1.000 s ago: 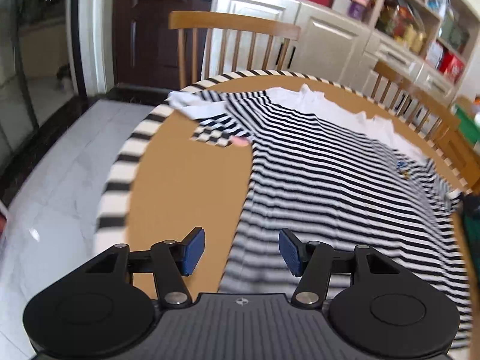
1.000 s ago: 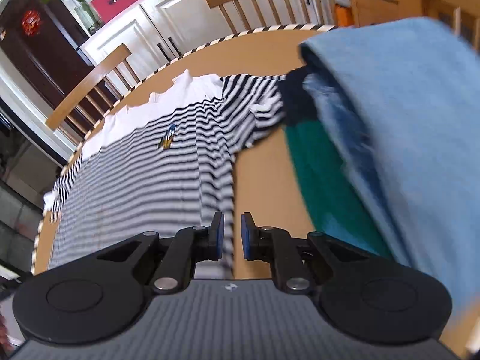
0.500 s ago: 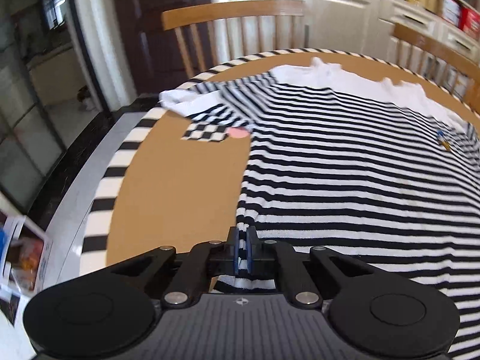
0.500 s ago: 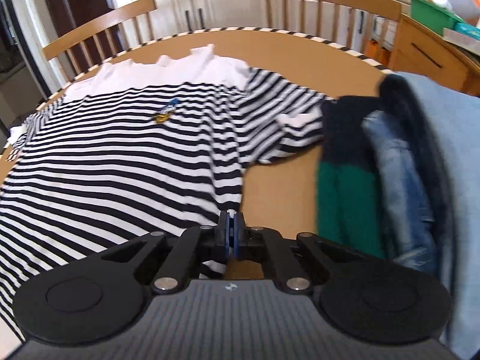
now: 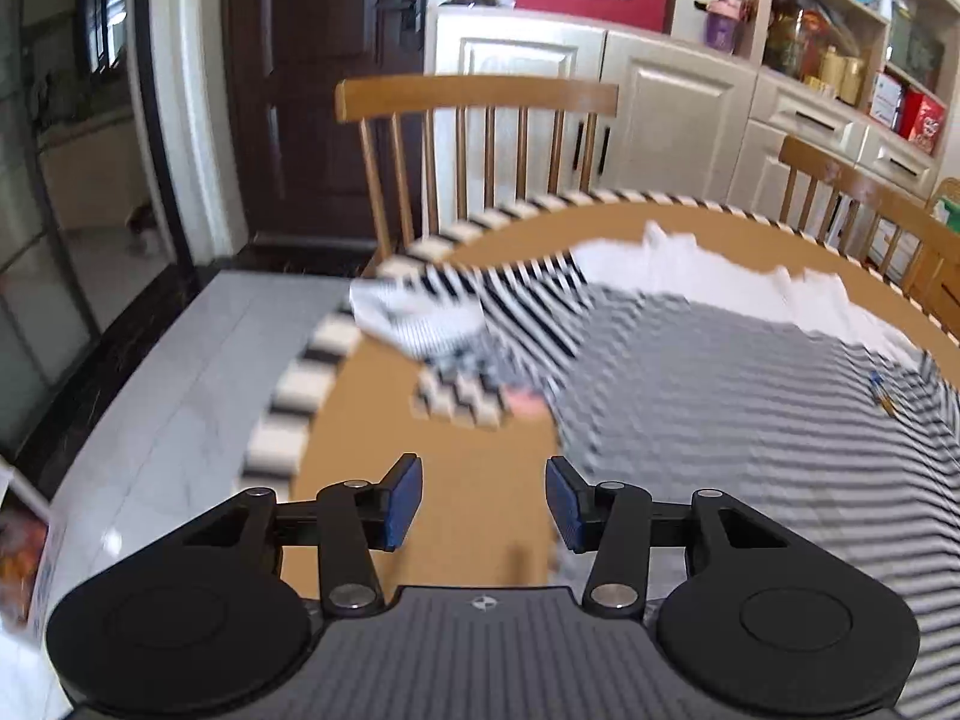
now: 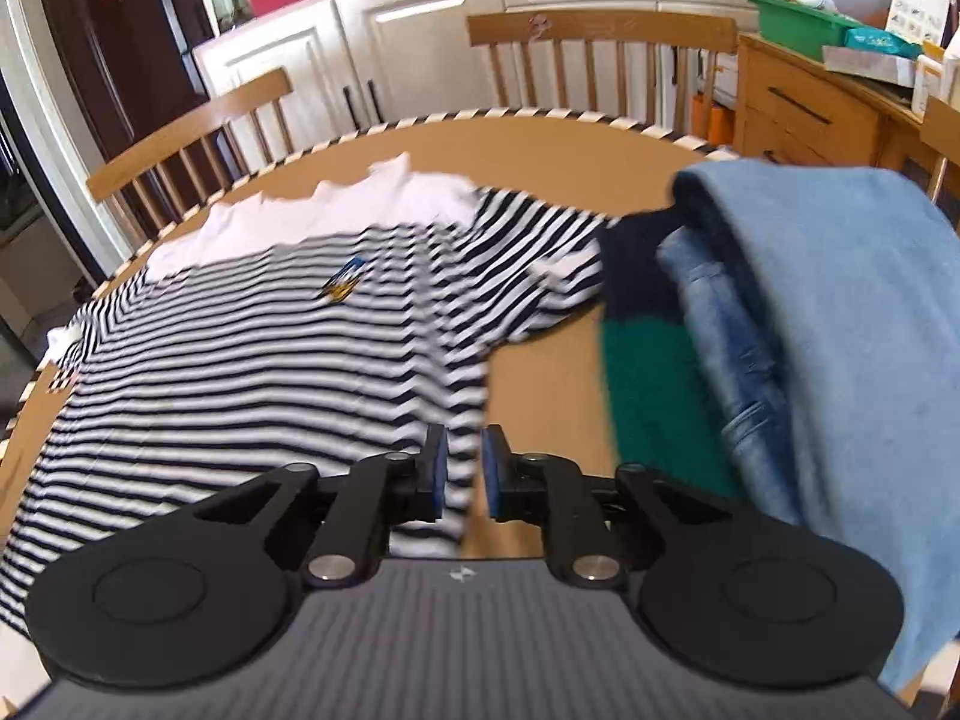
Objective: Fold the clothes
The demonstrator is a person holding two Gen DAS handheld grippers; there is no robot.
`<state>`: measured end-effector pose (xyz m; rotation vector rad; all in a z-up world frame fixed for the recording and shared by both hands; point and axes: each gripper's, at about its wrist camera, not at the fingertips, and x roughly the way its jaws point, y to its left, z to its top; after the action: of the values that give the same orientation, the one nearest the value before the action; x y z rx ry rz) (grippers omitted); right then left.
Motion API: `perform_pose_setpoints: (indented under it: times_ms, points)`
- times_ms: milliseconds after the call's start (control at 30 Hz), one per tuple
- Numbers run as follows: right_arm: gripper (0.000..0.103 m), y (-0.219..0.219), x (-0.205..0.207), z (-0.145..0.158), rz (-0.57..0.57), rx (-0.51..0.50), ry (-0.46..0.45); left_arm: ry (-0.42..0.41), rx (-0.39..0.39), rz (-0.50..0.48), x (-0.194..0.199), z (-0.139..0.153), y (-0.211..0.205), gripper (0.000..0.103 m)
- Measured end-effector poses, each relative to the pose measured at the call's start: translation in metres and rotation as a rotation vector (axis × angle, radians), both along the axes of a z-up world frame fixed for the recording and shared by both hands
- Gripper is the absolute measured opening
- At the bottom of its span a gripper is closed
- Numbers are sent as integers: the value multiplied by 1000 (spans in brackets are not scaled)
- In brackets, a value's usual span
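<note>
round wooden bench [image 5: 480,516] with a striped rim, carrying a striped shirt [image 6: 240,372] spread flat, collar at the far side, hem at the near edge, long axis running near to far. folded pile of clothes [image 6: 780,312] just right of the shirt. left tongs [image 5: 483,501] spread wide over bare wood, the shirt's left edge just to their right. right tongs [image 6: 463,471] a little apart, straddling the shirt's near right edge without visibly clamping it. judgement: each near hem corner lies closest to its own tongs; the right pair is nearer a grip.
</note>
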<state>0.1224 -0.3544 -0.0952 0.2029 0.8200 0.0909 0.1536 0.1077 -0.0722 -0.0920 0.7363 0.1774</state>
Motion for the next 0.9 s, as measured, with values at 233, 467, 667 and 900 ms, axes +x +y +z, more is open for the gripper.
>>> perform_pose_setpoints:
  times_ms: [233,467,667,900]
  points:
    - [25,62,-8,2,-84,-5,62,-23,34,-148,88,-16,40,48]
    - [28,123,-14,9,-94,-39,75,44,57,-366,124,-34,52,15]
    - [35,140,3,18,-117,-64,52,32,65,-378,99,-33,58,5]
    - [46,56,60,49,-271,-50,9,42,-6,-248,57,-35,66,4]
